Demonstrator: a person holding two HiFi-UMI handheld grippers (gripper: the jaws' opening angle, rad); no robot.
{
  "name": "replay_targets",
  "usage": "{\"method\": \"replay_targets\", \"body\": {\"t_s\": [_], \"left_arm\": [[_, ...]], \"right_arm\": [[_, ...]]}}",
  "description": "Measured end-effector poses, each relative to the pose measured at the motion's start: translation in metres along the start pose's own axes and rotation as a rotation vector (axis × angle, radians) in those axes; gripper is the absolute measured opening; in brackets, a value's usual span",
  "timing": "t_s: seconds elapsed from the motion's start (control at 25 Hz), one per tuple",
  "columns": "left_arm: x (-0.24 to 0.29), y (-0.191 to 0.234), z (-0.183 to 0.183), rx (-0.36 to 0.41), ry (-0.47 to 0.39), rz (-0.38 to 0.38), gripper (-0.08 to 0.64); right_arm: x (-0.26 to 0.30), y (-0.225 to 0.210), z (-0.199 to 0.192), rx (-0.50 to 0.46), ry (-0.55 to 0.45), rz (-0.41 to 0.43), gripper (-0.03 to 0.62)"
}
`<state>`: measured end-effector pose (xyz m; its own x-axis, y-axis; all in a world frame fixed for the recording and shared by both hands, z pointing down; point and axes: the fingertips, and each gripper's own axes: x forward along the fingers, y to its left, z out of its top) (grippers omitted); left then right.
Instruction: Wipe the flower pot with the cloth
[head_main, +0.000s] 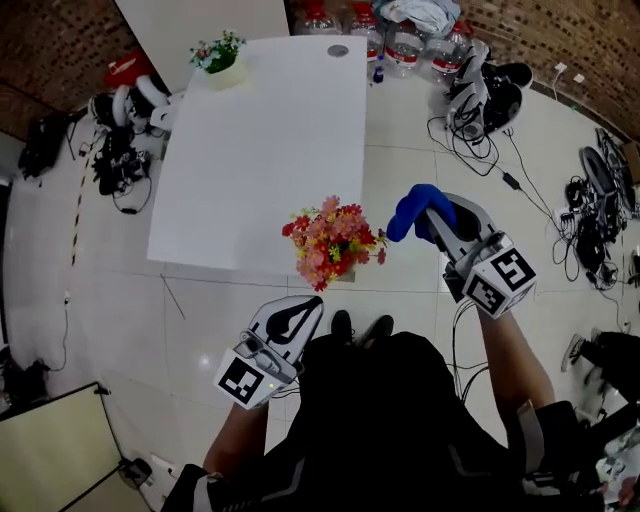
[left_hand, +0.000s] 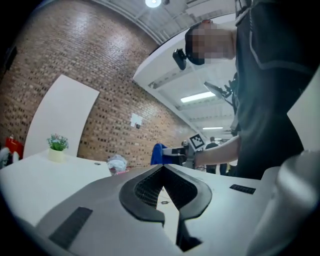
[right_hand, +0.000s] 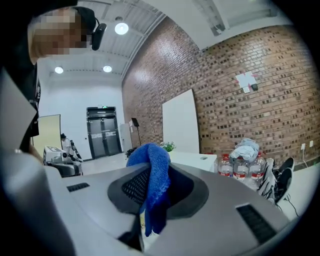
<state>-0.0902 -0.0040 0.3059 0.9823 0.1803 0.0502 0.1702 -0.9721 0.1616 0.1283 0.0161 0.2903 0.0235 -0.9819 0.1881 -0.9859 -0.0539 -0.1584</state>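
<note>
A flower pot (head_main: 335, 243) full of red, pink and yellow flowers stands at the near edge of the white table (head_main: 260, 150); the blooms hide most of the pot. Just right of the flowers, my right gripper (head_main: 432, 216) is shut on a blue cloth (head_main: 417, 205). In the right gripper view the cloth (right_hand: 155, 187) hangs folded between the jaws. My left gripper (head_main: 308, 307) is below the flowers, near the person's body, shut and empty. In the left gripper view the jaws (left_hand: 163, 169) meet with nothing between them, and the cloth (left_hand: 158, 154) shows beyond them.
A small pot with a green plant (head_main: 220, 54) sits at the table's far left corner, and a small round object (head_main: 338, 50) lies at the far edge. Water bottles (head_main: 400, 40) stand behind the table. Cables and gear (head_main: 480, 100) lie on the floor at both sides.
</note>
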Motion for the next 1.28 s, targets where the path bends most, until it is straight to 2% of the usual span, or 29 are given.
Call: {"method": "replay_targets", "body": {"t_s": [0.04,0.12,0.16,0.2,0.32,0.36,0.56,0.76,0.88,1.0,1.16,1.28], "left_arm": [[0.003,-0.009,0.0,0.013,0.012,-0.039,0.002],[0.016,-0.022,-0.001,0.108,0.053,-0.114,0.002],[0.023,-0.026,-0.003,0.154,0.066,-0.123,0.002],[0.03,-0.026,-0.007,0.162,0.073,-0.102,0.002],[0.044,-0.014,-0.032,0.011,0.075,0.076,0.002],[0.049,-0.007,-0.04,-0.014,0.077,0.139,0.002],[0.066,0.009,-0.053,-0.019,0.017,0.389,0.002],[0.07,-0.005,-0.052,0.011,0.022,0.611,0.002],[0.073,-0.022,-0.039,0.033,0.005,0.69,0.002],[0.074,-0.04,-0.028,0.018,-0.018,0.751,0.002],[0.066,-0.044,-0.025,-0.011,-0.077,0.818,0.002],[0.063,-0.048,-0.021,-0.001,-0.103,0.825,0.002]], "right_arm": [[0.002,0.001,0.004,-0.007,-0.003,0.01,0.058],[0.006,-0.003,0.008,0.01,-0.024,0.011,0.058],[0.008,-0.007,0.008,0.031,-0.033,0.009,0.058],[0.009,-0.01,0.006,0.051,-0.037,0.014,0.058],[0.018,-0.02,0.002,0.057,-0.028,0.084,0.058],[0.022,-0.025,0.003,0.042,-0.025,0.119,0.058],[0.036,-0.041,0.014,-0.033,-0.017,0.336,0.058],[0.037,-0.029,0.028,-0.091,-0.008,0.59,0.058],[0.035,-0.023,0.031,-0.096,-0.004,0.671,0.058],[0.031,-0.012,0.034,-0.089,0.004,0.716,0.058],[0.032,0.0,0.032,-0.089,0.009,0.72,0.058],[0.028,0.009,0.03,-0.094,0.015,0.719,0.058]]}}
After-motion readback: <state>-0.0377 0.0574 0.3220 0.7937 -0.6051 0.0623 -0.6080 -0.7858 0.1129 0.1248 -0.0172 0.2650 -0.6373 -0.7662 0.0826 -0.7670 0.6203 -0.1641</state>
